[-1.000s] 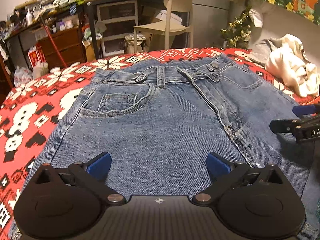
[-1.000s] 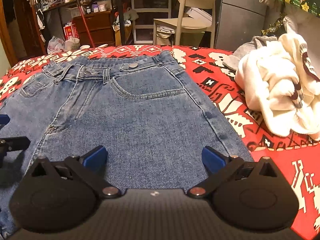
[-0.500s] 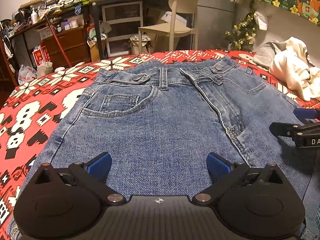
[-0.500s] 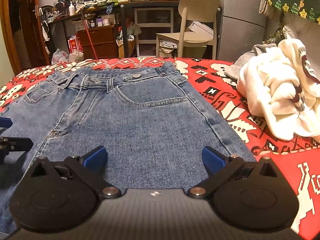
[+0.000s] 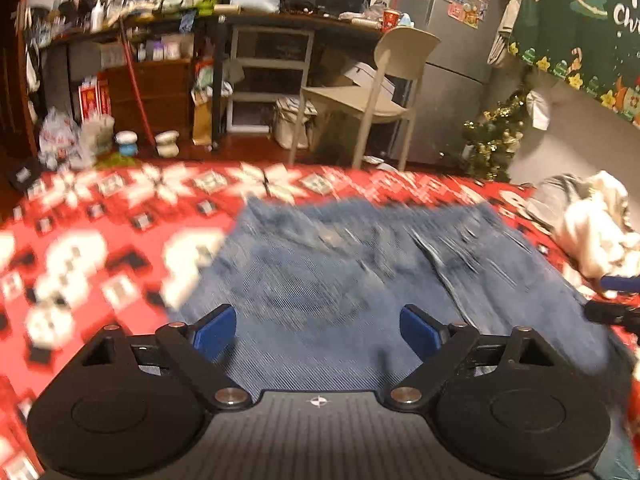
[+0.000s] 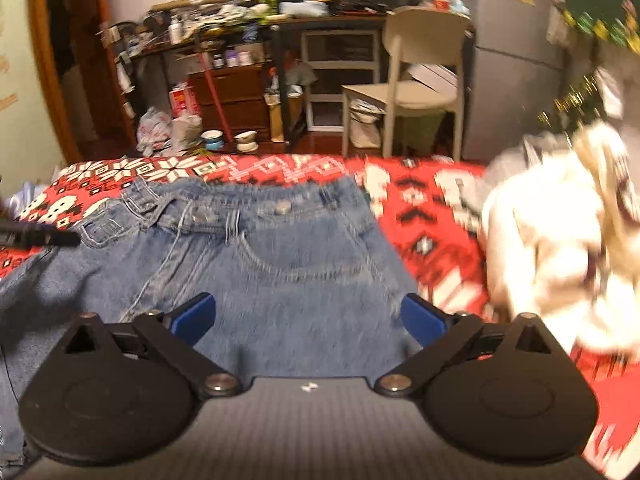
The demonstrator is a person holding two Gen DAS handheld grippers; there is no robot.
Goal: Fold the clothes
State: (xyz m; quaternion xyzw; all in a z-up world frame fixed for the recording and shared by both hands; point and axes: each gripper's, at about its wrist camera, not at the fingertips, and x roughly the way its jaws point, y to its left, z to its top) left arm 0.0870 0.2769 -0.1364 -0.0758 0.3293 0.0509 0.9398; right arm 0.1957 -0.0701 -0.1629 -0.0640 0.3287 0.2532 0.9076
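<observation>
Blue jeans (image 5: 340, 280) lie flat on a red patterned blanket (image 5: 80, 240), waistband at the far side; they also show in the right wrist view (image 6: 280, 280). My left gripper (image 5: 318, 330) is open and empty above the jeans' left half. My right gripper (image 6: 308, 318) is open and empty above the right half. The right gripper's tip shows at the right edge of the left wrist view (image 5: 612, 312); the left gripper's tip shows at the left edge of the right wrist view (image 6: 36, 236). Both views are motion-blurred.
A pile of white clothing (image 6: 560, 260) lies on the blanket to the right of the jeans. Beyond the bed stand a beige chair (image 5: 380, 92), a cluttered desk (image 5: 280, 24) and a fridge (image 5: 440, 40).
Both grippers have pulled back and lifted away from the jeans, so the waistband now looks farther off and more of the room shows. Both stay open.
</observation>
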